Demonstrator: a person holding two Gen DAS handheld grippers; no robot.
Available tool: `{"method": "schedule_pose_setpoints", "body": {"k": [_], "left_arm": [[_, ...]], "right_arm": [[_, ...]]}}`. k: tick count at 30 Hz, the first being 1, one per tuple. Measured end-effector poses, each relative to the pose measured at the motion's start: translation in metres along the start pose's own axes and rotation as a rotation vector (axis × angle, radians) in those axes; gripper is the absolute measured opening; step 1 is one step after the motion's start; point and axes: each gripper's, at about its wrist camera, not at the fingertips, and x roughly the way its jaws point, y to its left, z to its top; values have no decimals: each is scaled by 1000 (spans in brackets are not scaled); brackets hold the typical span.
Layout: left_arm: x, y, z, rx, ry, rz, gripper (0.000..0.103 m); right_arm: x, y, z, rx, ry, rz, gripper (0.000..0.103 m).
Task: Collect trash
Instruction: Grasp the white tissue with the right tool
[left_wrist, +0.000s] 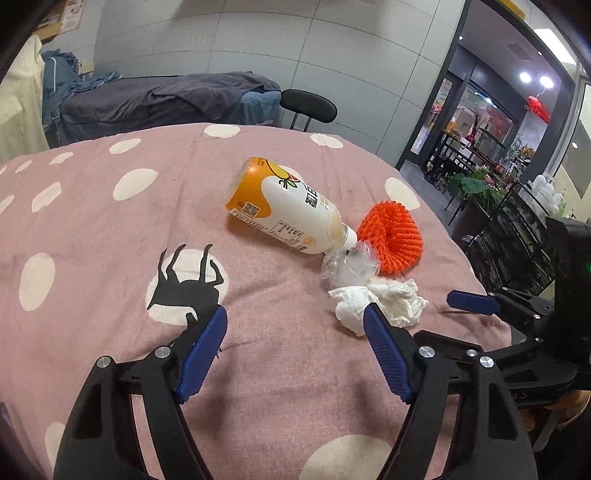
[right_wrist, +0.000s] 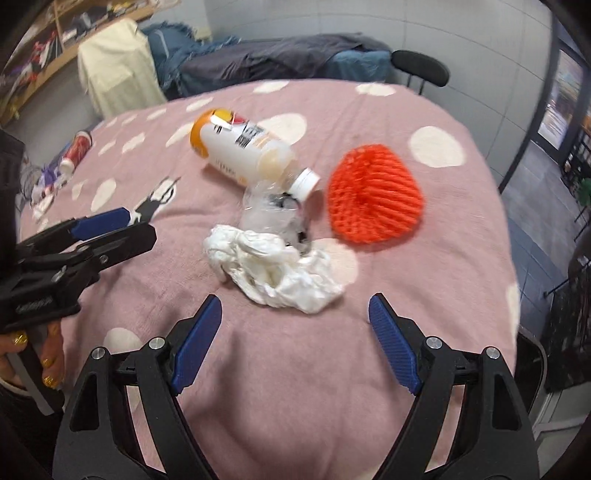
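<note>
An orange-and-white plastic bottle (left_wrist: 284, 208) (right_wrist: 245, 149) lies on its side on the pink dotted cloth. At its neck lie crumpled clear plastic (left_wrist: 347, 266) (right_wrist: 271, 210), a crumpled white tissue (left_wrist: 384, 301) (right_wrist: 277, 267) and an orange foam fruit net (left_wrist: 391, 236) (right_wrist: 373, 192). My left gripper (left_wrist: 295, 317) is open and empty, low over the cloth just left of the tissue. My right gripper (right_wrist: 295, 310) is open and empty, just in front of the tissue. Each gripper shows in the other's view, the right one (left_wrist: 472, 302) and the left one (right_wrist: 107, 221).
The round table's pink cloth (left_wrist: 110, 229) (right_wrist: 406, 110) has white dots and a black deer print. A red can and small clutter (right_wrist: 75, 151) lie at its far left edge. A black chair (left_wrist: 308, 105) stands behind it, with a covered bench and a shelf beyond.
</note>
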Motion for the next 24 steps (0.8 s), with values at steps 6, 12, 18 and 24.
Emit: {"method": "schedule_pose_setpoints", "body": {"k": [6,12,18,24], "left_arm": [[6,-2,-2,-1,12,-16,75],[10,4,1,-12,17,-19,75],[15,1,2,1,27,-26,75],[26,-15,7,32,49,-59,75]], "right_arm": [[40,18,15,-64,109,-28,57],[34,17,10,-57,106,-7,25],[5,-6,4,52,39,-11,25],[-34,-34,-5,144,-55,-78,25]]}}
